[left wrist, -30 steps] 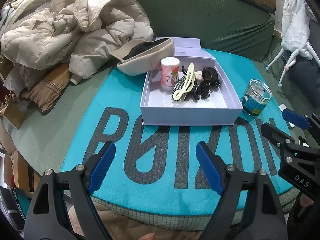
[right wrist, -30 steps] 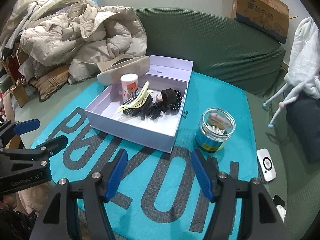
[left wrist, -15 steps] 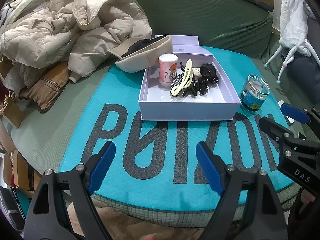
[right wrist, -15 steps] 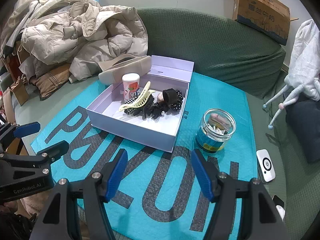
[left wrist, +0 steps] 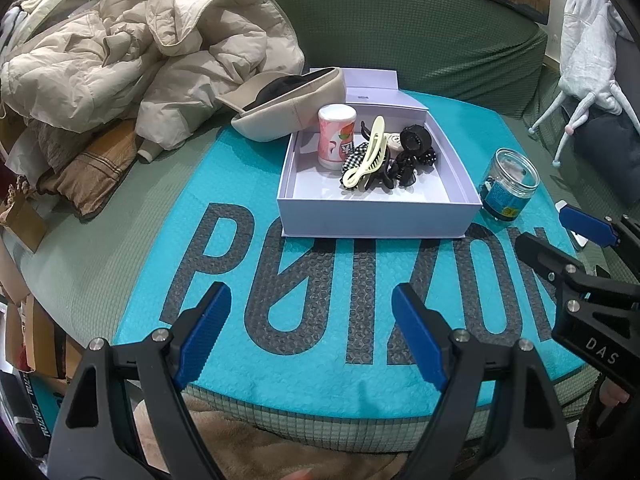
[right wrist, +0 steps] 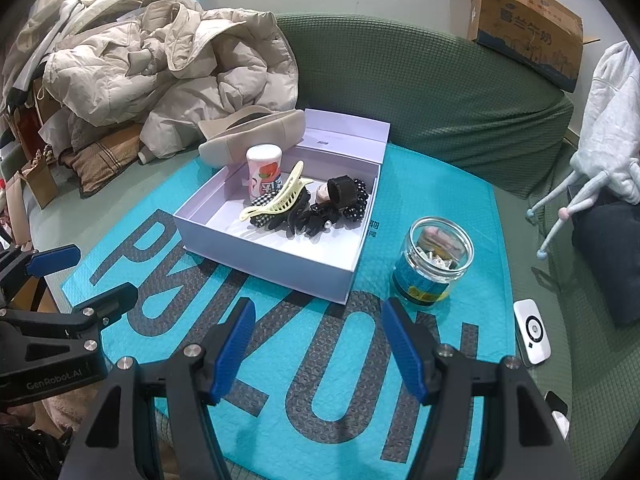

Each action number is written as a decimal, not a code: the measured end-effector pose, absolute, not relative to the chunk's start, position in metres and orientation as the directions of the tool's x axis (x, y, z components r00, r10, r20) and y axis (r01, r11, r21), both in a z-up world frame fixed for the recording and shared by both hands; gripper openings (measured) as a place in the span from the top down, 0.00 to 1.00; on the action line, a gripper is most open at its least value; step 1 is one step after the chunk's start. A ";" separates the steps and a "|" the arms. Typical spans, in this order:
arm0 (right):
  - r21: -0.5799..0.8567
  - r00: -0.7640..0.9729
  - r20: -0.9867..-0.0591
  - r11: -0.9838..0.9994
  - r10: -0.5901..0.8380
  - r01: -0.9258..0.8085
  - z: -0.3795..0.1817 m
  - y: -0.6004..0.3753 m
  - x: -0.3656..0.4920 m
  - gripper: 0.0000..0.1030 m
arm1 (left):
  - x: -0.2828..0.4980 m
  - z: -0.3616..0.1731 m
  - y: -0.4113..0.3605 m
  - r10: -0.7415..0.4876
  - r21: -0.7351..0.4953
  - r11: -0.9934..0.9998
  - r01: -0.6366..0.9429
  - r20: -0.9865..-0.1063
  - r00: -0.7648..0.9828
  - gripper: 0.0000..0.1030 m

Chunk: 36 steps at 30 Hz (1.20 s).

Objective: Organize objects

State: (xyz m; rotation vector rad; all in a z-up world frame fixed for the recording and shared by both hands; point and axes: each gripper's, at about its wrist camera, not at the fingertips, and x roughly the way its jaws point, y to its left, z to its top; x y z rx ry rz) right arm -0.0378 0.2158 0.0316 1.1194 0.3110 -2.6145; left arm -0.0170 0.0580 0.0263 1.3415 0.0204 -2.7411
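Observation:
An open lavender box [left wrist: 372,220] [right wrist: 264,256] sits on a teal bubble mailer [left wrist: 312,312] [right wrist: 320,364]. Inside it stand a pink-and-white canister [left wrist: 337,136] [right wrist: 264,172], a cream claw clip [left wrist: 366,152] [right wrist: 280,199] and several black hair accessories [left wrist: 408,156] [right wrist: 328,208]. A glass jar [left wrist: 507,185] [right wrist: 434,265] with small items stands right of the box. My left gripper [left wrist: 310,340] hangs open over the mailer's near edge, holding nothing. My right gripper [right wrist: 320,350] is open too, just in front of the jar and the box's corner.
A beige cap [left wrist: 288,108] [right wrist: 256,136] leans on the box's far left corner. Piled beige jackets [left wrist: 132,64] [right wrist: 160,64] fill the left. A cardboard box [right wrist: 524,24] rests on the green sofa back. A white device [right wrist: 532,330] lies at the right.
Both grippers have drawn back slightly from the box and jar, which now look a little farther away. Both stay open and nothing on the mailer has moved.

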 end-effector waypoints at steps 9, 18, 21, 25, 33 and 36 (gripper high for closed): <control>-0.086 -0.656 -0.735 -0.937 -0.170 0.339 0.030 0.215 -0.038 0.35 | -0.016 0.027 0.057 -0.075 0.025 -0.996 0.090 -0.789 -0.610 0.20; -0.086 -0.653 -0.738 -0.937 -0.169 0.340 0.029 0.216 -0.038 0.35 | -0.016 0.026 0.058 -0.073 0.024 -0.996 0.088 -0.789 -0.610 0.20; -0.087 -0.653 -0.739 -0.936 -0.169 0.340 0.028 0.216 -0.038 0.35 | -0.015 0.026 0.059 -0.074 0.025 -0.996 0.087 -0.790 -0.609 0.20; -0.087 -0.652 -0.739 -0.936 -0.169 0.340 0.028 0.216 -0.038 0.35 | -0.016 0.026 0.059 -0.073 0.023 -0.996 0.089 -0.790 -0.609 0.20; -0.086 -0.649 -0.742 -0.935 -0.170 0.344 0.027 0.217 -0.037 0.35 | -0.014 0.026 0.060 -0.075 0.023 -0.995 0.093 -0.791 -0.608 0.20; -0.086 -0.647 -0.743 -0.935 -0.170 0.344 0.026 0.217 -0.038 0.35 | -0.013 0.026 0.059 -0.076 0.027 -0.996 0.090 -0.792 -0.606 0.20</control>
